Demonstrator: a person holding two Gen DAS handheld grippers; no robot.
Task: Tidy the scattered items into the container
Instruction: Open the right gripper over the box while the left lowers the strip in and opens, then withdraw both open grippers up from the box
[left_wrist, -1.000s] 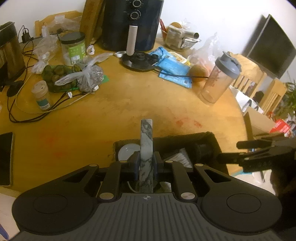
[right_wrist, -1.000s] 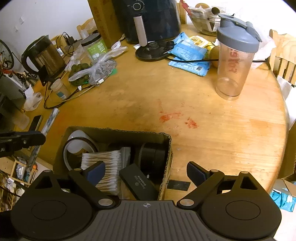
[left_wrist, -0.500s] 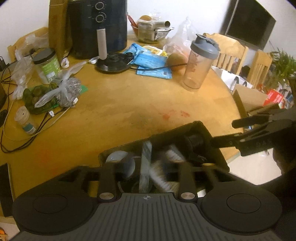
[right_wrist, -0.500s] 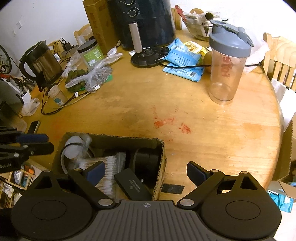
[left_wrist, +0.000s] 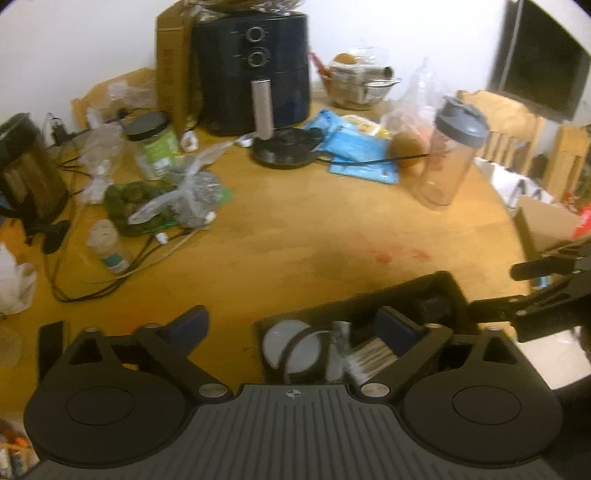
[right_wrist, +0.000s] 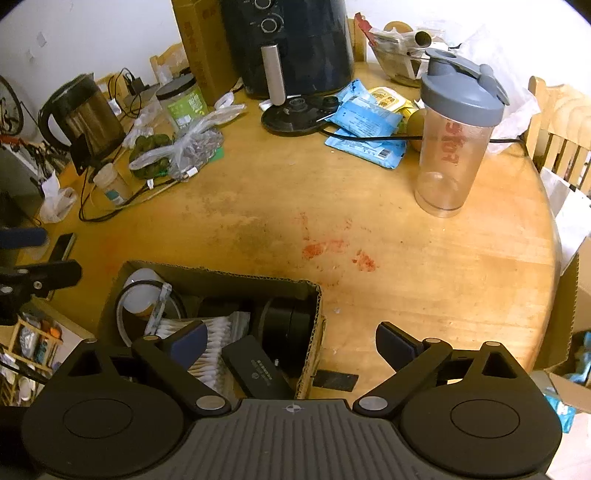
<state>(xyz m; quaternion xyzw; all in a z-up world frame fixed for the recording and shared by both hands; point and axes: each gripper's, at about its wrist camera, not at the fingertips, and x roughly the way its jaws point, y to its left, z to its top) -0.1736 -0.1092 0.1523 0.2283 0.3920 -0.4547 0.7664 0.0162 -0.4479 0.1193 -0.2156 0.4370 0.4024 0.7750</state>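
Your round, honey-coloured wooden surface (right_wrist: 424, 266) carries red smears near its middle. At the near edge sits the open brown cardboard box (right_wrist: 221, 275). To the right stands a clear plastic shaker bottle with a grey lid (right_wrist: 456, 136); behind it lie blue foil packets (right_wrist: 365, 129). At the back you have a black air fryer (right_wrist: 295, 40), a steel kettle (right_wrist: 83, 114) and a knotted clear plastic bag (right_wrist: 192, 144).

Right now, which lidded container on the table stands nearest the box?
The small white-capped bottle by the cables. The green-labelled jar and the grey-lidded shaker both stand farther from the box.
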